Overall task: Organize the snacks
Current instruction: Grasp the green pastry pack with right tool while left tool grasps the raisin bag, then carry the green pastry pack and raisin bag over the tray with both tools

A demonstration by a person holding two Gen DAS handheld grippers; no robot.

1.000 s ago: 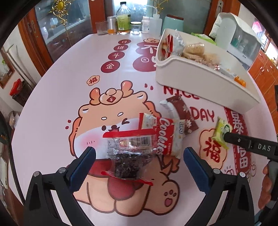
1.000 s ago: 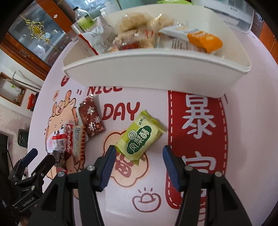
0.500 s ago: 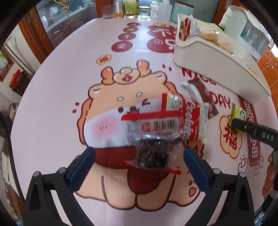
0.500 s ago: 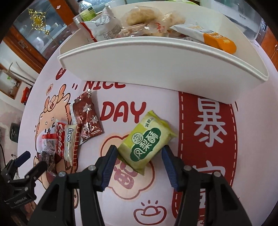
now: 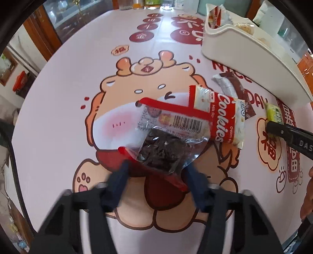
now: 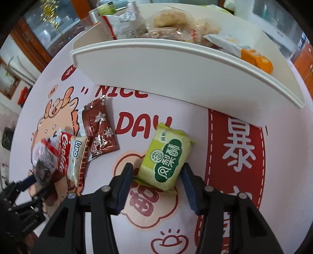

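A clear bag of dark snack (image 5: 162, 150) with red edges lies on the cartoon tablecloth. Its near end is between the jaws of my left gripper (image 5: 156, 175), which are closing, and the blurred pads reach only the film's edges. A green pastry pack (image 6: 168, 156) lies between the closing jaws of my right gripper (image 6: 156, 172); the right pad touches it and a sliver of gap shows on the left. A red and white Cookies pack (image 5: 225, 121) and a brown wrapper (image 5: 240, 91) lie between the two. The white bin (image 6: 176, 64) behind holds several snacks.
The bin (image 5: 244, 50) stands at the far right of the round table (image 5: 68, 88). Bottles and jars (image 5: 152, 3) line the far edge. A wooden glass cabinet (image 5: 49, 33) is behind on the left. A hand (image 5: 308, 197) shows at the right edge.
Both grippers came down and forward over their packs. The left jaws narrowed sharply from wide open around the clear bag. The right jaws narrowed around the green pack.
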